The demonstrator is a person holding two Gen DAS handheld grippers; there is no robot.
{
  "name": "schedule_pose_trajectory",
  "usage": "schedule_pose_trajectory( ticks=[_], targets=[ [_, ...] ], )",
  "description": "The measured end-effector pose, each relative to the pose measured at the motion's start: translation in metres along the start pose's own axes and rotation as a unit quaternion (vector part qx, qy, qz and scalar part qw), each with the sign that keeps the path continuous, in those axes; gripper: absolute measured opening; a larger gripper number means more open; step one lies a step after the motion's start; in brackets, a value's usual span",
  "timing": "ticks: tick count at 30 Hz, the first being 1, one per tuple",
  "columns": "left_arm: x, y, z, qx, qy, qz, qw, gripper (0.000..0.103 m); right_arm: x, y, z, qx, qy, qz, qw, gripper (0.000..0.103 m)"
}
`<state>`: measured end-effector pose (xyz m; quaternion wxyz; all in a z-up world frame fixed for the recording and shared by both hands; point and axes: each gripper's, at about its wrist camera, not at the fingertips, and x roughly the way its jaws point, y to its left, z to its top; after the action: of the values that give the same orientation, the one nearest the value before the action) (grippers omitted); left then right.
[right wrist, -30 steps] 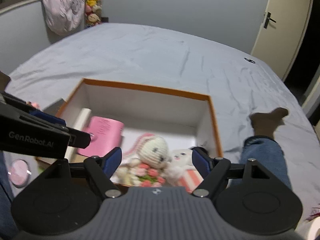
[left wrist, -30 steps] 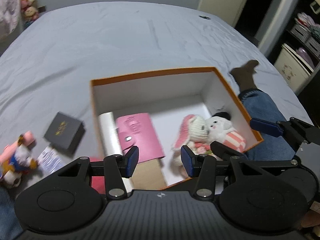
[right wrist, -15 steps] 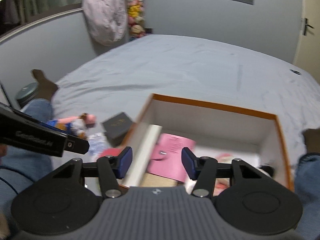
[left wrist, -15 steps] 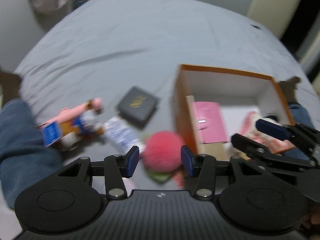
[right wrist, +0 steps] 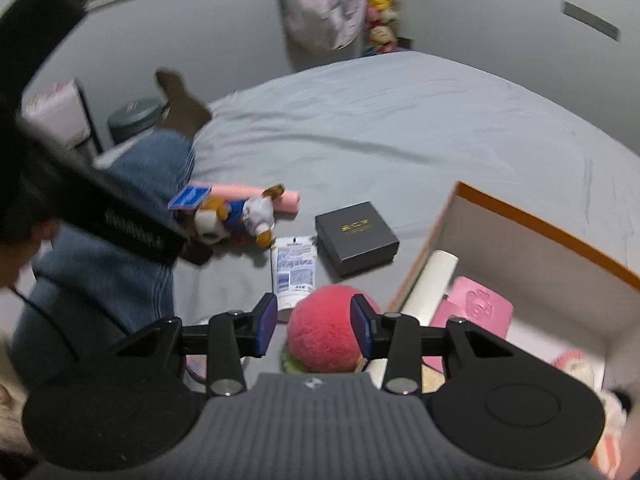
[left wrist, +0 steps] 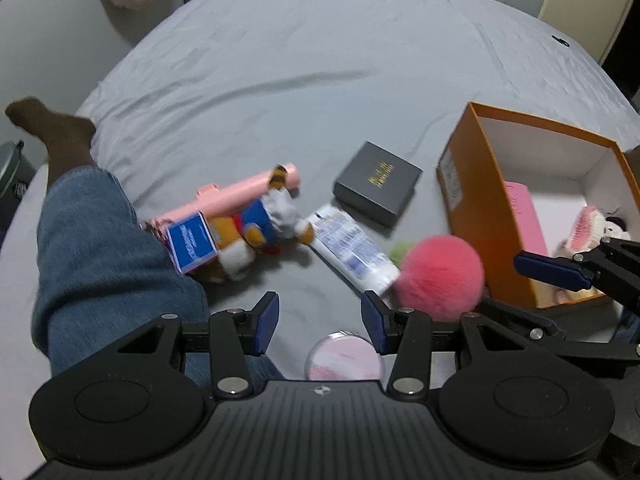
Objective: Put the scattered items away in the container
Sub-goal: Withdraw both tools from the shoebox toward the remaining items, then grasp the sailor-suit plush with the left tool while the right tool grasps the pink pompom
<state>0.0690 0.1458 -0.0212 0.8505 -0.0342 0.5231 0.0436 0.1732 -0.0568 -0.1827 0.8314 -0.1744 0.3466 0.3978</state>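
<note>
Grey bedsheet (left wrist: pixel 320 64) covers the whole bed, wrinkled, w/ a small dark object (left wrist: pixel 561 41) lying on it far right. Person's leg in blue jeans (left wrist: pixel 100 240) lies across the near left of the bed, foot in a dark brown sock (left wrist: pixel 52 132) pointing to the far left edge; a round grey bin (right wrist: pixel 134 118) stands on the floor just beyond that foot. Far side: pale bundle (right wrist: pixel 320 4) hanging on the grey wall w/ a stack of plush toys (right wrist: pixel 380 8) right beside it, & a cream door (left wrist: pixel 588 0) at far right.
</note>
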Motion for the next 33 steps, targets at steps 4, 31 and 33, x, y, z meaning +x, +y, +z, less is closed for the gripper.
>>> schedule_pose_trajectory(
  ticks=[4, 31, 33],
  targets=[
    [0.007, 0.010, 0.005, 0.047, -0.015, 0.016, 0.9987, 0.054, 0.023, 0.005, 0.005, -0.049, 0.030, 0.001, 0.998, 0.044],
    [0.108, 0.014, 0.031, 0.326, 0.050, 0.045, 0.9431, 0.060, 0.127, 0.028, 0.007, -0.309, 0.222, 0.003, 0.925, 0.061],
    [0.114, 0.017, 0.034, 0.317, 0.059, 0.045, 0.9455, 0.060, 0.130, 0.029, 0.005, -0.306, 0.230, 0.006, 0.924, 0.060]
  ],
)
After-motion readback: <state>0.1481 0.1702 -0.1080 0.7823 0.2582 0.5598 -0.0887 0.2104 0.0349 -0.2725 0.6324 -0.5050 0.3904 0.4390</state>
